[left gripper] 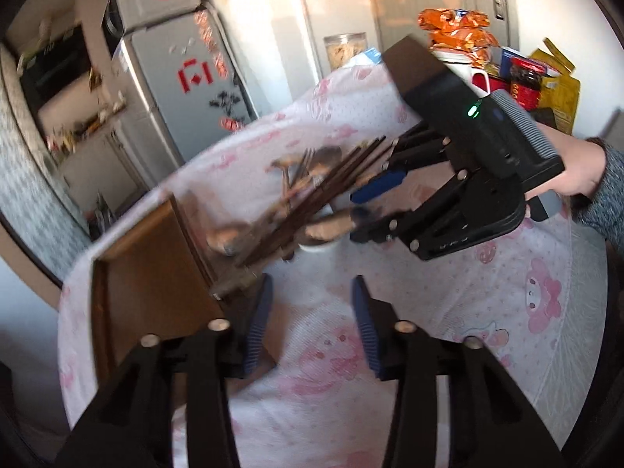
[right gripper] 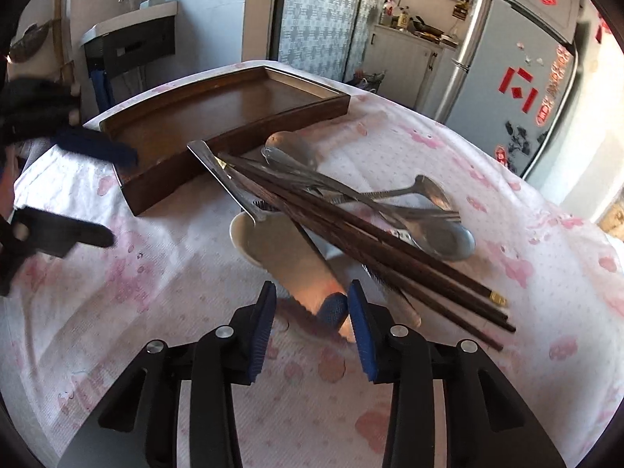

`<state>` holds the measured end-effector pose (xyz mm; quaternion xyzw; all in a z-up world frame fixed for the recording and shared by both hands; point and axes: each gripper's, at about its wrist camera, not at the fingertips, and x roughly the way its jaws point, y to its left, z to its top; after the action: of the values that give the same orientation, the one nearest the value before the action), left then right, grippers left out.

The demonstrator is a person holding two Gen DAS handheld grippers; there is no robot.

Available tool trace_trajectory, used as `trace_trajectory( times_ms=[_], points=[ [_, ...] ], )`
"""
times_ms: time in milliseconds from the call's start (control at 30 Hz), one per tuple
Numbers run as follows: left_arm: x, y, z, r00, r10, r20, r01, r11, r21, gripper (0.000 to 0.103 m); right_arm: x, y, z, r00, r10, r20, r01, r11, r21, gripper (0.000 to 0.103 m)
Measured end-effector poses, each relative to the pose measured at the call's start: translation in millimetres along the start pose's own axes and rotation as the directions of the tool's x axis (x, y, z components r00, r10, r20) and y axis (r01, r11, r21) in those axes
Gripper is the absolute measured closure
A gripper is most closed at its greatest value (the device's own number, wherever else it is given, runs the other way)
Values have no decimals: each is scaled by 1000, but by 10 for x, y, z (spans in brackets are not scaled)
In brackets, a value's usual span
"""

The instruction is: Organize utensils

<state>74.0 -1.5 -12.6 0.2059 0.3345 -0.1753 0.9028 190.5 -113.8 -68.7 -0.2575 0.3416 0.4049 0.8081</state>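
Table under a white cloth with pink cartoon print [right gripper: 163, 273]. An empty shallow dark-brown wooden tray [right gripper: 218, 117] sits toward the far left corner of the tabletop. Just beside its near wall lies the heap to be sorted: long dark wooden chopsticks [right gripper: 370, 234] crossed over steel spoons [right gripper: 440, 234], what looks like a steel fork [left gripper: 302, 163], and a broad flat steel spatula-like blade [right gripper: 288, 249] whose handle leans on the tray wall. A small white dish [left gripper: 318, 247] seems to sit under the heap; not sure.

Right gripper [right gripper: 312, 312]: fingers apart, holding nothing, set low at the near end of the flat blade. Its blue pads [right gripper: 360, 327] straddle the blade tip, which mirrors one pad. Contact not evident.

Left gripper [left gripper: 312, 319]: spread wide, empty, hovering over the cloth at the tray's near corner.

Judgement: the step in hand is a first pick from the heap, likely the flat blade.

- The blade lies under the chopsticks; lifting it straight up would probably scatter them.
- Better to draw it out toward the near edge, low and slow, then lift.
- Clamp across the narrow width; thin, slick steel may twist.
- The left gripper could steady the tray.
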Motion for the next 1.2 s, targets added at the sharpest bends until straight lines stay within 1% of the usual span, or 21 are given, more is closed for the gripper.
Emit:
trace_trajectory(
  times_ms=[67,100,133,167,233,267,367,467,567,633,667,733,767,833,900,933,1000,1067,1133,1167,1200],
  points=[
    [2,28,56,1000,2,13,-2,1000,22,51,8,7,16,1000,-11,1,11,1000,-17,72],
    [15,50,73,1000,-4,12,4,1000,22,51,-2,17,23,1000,-18,2,18,1000,-24,77],
    [52,89,103,1000,-15,14,15,1000,22,51,-34,21,38,1000,-27,9,27,999,-28,85],
    [79,104,124,1000,-24,16,23,999,23,51,-63,15,47,999,-27,18,27,999,-28,88],
    [138,129,163,999,-35,18,35,999,30,51,-124,19,44,999,-21,28,22,999,-40,100],
    [163,147,184,999,-42,19,41,999,35,51,-151,31,38,999,-21,31,23,998,-56,102],
    [232,217,271,998,-56,35,54,997,52,48,-188,50,-1,999,-21,37,24,996,-85,103],
    [318,312,339,996,-82,33,81,996,45,48,-245,57,-46,998,6,61,0,996,-95,103],
    [346,320,383,994,-101,41,98,992,75,46,-319,113,-56,997,20,76,-11,993,-120,103],
    [369,277,401,994,-106,38,101,988,113,42,-390,141,-57,996,29,88,-17,991,-131,103],
    [390,268,403,995,-99,33,95,989,113,38,-421,124,-56,995,21,99,-9,993,-119,103],
    [412,335,410,993,-112,34,111,993,40,37,-465,91,-72,993,7,115,4,996,-93,103],
    [396,395,409,989,-136,49,137,990,-20,37,-490,66,-97,992,-5,128,15,997,-71,103],
    [351,478,410,984,-159,80,167,981,-98,37,-534,29,-160,987,-32,156,38,998,-40,103],
    [347,539,416,981,-175,83,187,968,-168,36,-581,11,-218,982,-27,185,30,999,-13,103],
    [371,573,427,980,-187,71,198,956,-216,35,-613,20,-241,979,-25,203,27,1000,-8,103],
    [377,604,447,976,-203,79,217,936,-276,32,-654,52,-252,974,-19,225,21,1000,-9,103],
    [367,661,488,963,-243,118,269,897,-351,32,-718,114,-242,968,-12,251,16,1000,-16,103],
    [356,710,516,953,-261,151,301,859,-415,33,-761,169,-220,964,-1,265,7,1000,-23,103],
    [351,731,528,948,-269,169,317,838,-445,43,-780,195,-206,963,-2,270,9,1000,-25,103],
    [351,744,540,945,-273,177,325,822,-467,61,-801,212,-195,962,-5,273,13,1000,-27,103]
  ],
)
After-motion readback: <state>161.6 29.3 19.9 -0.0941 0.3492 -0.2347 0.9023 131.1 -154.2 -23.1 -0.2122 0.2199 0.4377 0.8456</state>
